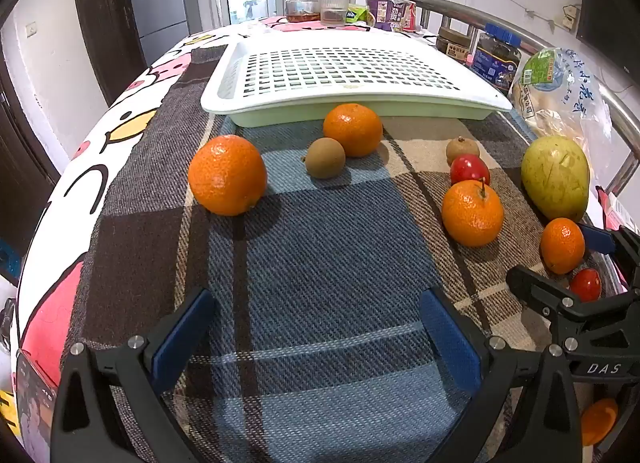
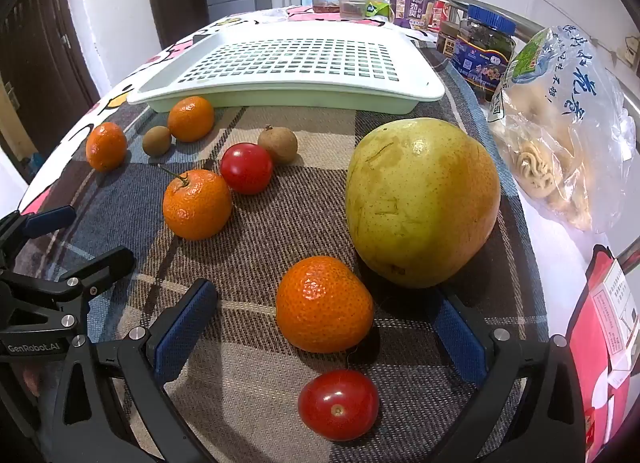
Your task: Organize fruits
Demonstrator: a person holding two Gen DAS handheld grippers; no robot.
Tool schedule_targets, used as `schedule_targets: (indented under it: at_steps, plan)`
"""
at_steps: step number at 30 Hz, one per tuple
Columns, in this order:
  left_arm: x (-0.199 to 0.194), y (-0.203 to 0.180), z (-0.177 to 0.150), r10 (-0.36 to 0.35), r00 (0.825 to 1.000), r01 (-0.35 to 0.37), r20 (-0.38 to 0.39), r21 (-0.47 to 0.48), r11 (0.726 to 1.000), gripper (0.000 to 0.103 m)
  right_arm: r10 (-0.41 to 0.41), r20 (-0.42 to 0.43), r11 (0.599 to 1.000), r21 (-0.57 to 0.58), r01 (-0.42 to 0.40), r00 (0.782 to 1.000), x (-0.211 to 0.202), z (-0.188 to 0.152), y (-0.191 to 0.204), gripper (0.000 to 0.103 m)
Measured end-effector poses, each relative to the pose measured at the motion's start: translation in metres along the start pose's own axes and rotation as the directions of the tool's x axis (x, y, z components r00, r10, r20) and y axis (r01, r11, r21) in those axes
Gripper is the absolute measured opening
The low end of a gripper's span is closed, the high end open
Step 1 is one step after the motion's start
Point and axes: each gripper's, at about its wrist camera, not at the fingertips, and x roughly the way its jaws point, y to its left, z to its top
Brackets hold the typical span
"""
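Observation:
Fruit lies on the plaid cloth in front of an empty white slotted tray [image 1: 344, 71] [image 2: 288, 59]. In the left wrist view: two tangerines [image 1: 227, 180] [image 1: 352, 129] and a kiwi [image 1: 325, 157] ahead, more fruit at right. My left gripper [image 1: 316, 339] is open and empty above bare cloth. My right gripper [image 2: 320, 327] is open around a tangerine [image 2: 324, 304] and a cherry tomato [image 2: 338, 404], not closed on either. A large green pear [image 2: 420, 199], another tangerine [image 2: 197, 204], a tomato [image 2: 246, 167] and a longan [image 2: 277, 145] lie beyond.
Jars [image 2: 480, 55], a glass [image 2: 353, 1], snack packets [image 2: 412, 9] and a bagged food pack [image 2: 560, 123] line the back and right. A metal rail [image 1: 520, 31] runs along the right edge. The table's left edge drops off near the door.

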Motion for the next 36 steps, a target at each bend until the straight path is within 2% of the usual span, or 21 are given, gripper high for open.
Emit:
schedule_targets:
  at_steps: [10, 15, 18, 22, 24, 28, 31, 33, 36]
  plan:
    - [-0.001, 0.002, 0.0, -0.016, 1.0, 0.016, 0.001, -0.007, 1.0, 0.103, 0.028, 0.005, 0.999, -0.016, -0.028, 1.0, 0.0, 0.002, -0.005, 0.103]
    - [-0.012, 0.009, -0.004, -0.086, 0.996, 0.087, 0.019, -0.032, 0.996, 0.103, 0.09, 0.078, 0.995, 0.04, -0.094, 0.993, -0.016, -0.001, -0.016, 0.103]
    - [-0.026, 0.011, -0.007, -0.099, 0.992, 0.103, 0.079, -0.044, 0.994, 0.103, 0.065, 0.177, 0.996, 0.052, -0.076, 0.982, -0.038, -0.003, -0.025, 0.103]
    - [-0.053, 0.009, -0.013, -0.113, 0.976, 0.119, 0.188, -0.026, 0.993, 0.103, 0.059, 0.262, 0.994, 0.074, -0.081, 0.963, -0.063, -0.009, -0.033, 0.103]
    - [-0.063, 0.008, -0.016, -0.115, 0.967, 0.12, 0.227, -0.008, 0.993, 0.103, 0.024, 0.304, 0.995, 0.084, -0.052, 0.952, -0.076, -0.016, -0.037, 0.103]
    - [-0.073, 0.001, -0.021, -0.12, 0.956, 0.12, 0.266, 0.014, 0.993, 0.103, -0.03, 0.389, 0.996, 0.087, -0.004, 0.921, -0.096, -0.033, -0.043, 0.103]
    - [-0.08, -0.011, -0.028, -0.154, 0.938, 0.144, 0.311, 0.056, 0.988, 0.103, -0.037, 0.42, 0.998, 0.062, 0.012, 0.907, -0.103, -0.045, -0.039, 0.103]
    - [-0.082, -0.02, -0.034, -0.159, 0.928, 0.135, 0.337, 0.093, 0.986, 0.103, -0.034, 0.432, 0.999, 0.052, 0.012, 0.901, -0.106, -0.051, -0.037, 0.103]
    - [-0.084, -0.031, -0.037, -0.155, 0.927, 0.116, 0.342, 0.132, 0.984, 0.103, -0.047, 0.47, 0.998, 0.067, 0.017, 0.882, -0.115, -0.056, -0.04, 0.103]
